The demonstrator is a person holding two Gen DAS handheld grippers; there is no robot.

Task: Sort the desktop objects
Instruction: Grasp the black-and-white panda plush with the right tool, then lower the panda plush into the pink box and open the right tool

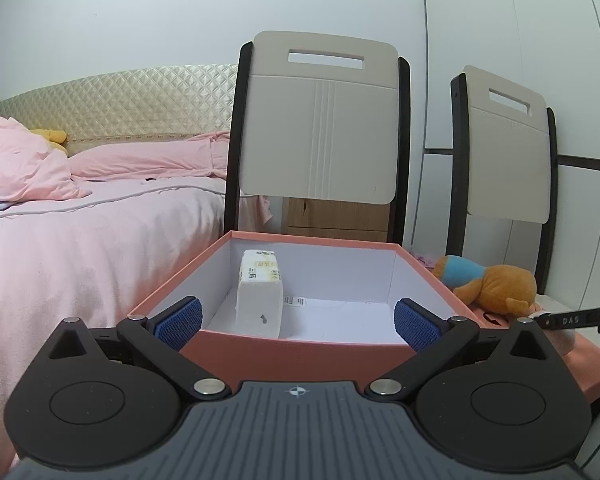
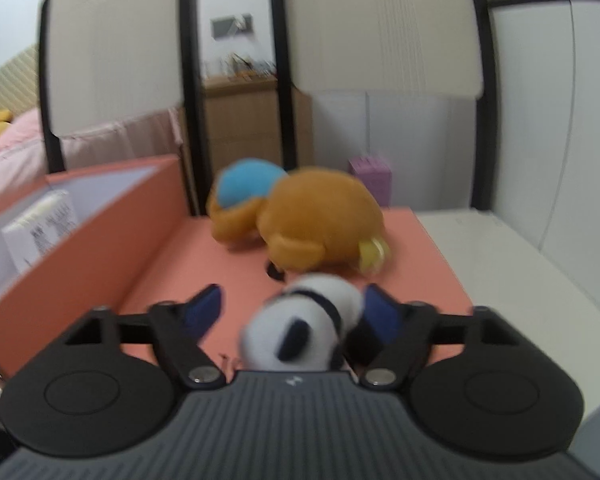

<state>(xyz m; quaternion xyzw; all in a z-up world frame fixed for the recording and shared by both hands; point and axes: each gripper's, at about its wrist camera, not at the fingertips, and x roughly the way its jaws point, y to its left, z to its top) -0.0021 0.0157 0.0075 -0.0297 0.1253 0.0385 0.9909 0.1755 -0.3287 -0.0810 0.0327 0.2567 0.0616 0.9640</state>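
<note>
An open salmon-pink box (image 1: 300, 350) with a white inside holds a white tissue pack (image 1: 260, 294) standing at its left. My left gripper (image 1: 296, 322) is open and empty at the box's near wall. In the right wrist view the box (image 2: 84, 236) is at left, with the tissue pack (image 2: 40, 230) inside. A brown plush bear with a blue cap (image 2: 300, 216) lies on the pink lid (image 2: 412, 248). A small black-and-white panda plush (image 2: 300, 328) lies between the open fingers of my right gripper (image 2: 292, 308), against the right finger. The bear also shows in the left wrist view (image 1: 488, 284).
Two beige folding chairs (image 1: 320, 120) stand behind the box. A bed with pink bedding (image 1: 80, 220) is at left. A small purple box (image 2: 370, 178) stands beyond the lid. A white tabletop (image 2: 520, 272) lies to the right.
</note>
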